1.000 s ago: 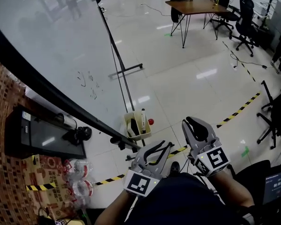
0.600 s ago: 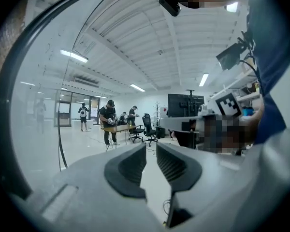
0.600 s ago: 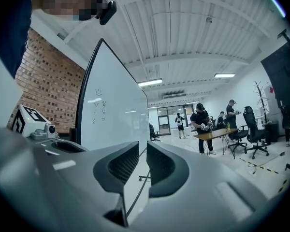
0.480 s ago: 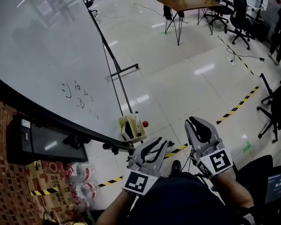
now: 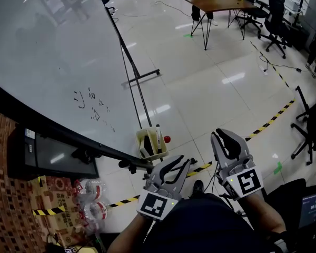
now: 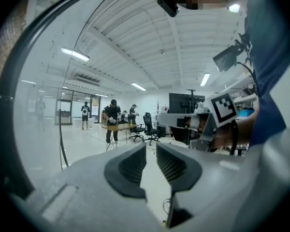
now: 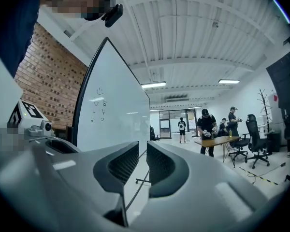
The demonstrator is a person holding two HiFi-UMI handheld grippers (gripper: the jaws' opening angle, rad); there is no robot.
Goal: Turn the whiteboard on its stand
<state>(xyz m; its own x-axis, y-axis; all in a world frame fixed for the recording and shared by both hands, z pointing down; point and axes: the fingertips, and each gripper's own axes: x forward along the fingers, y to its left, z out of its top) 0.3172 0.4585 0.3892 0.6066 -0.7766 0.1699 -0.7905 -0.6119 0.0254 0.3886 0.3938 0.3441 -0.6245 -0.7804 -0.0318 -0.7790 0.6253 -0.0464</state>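
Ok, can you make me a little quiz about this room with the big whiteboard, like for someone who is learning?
1. True or false: the left gripper has the whiteboard clamped between its jaws.
2. What colours is the striped tape? A red and white; B yellow and black; C blue and green.
3. Fill in: the wall beside the whiteboard is made of ___.
Key: 1 false, its jaws are shut on nothing; 2 B; 3 brick.
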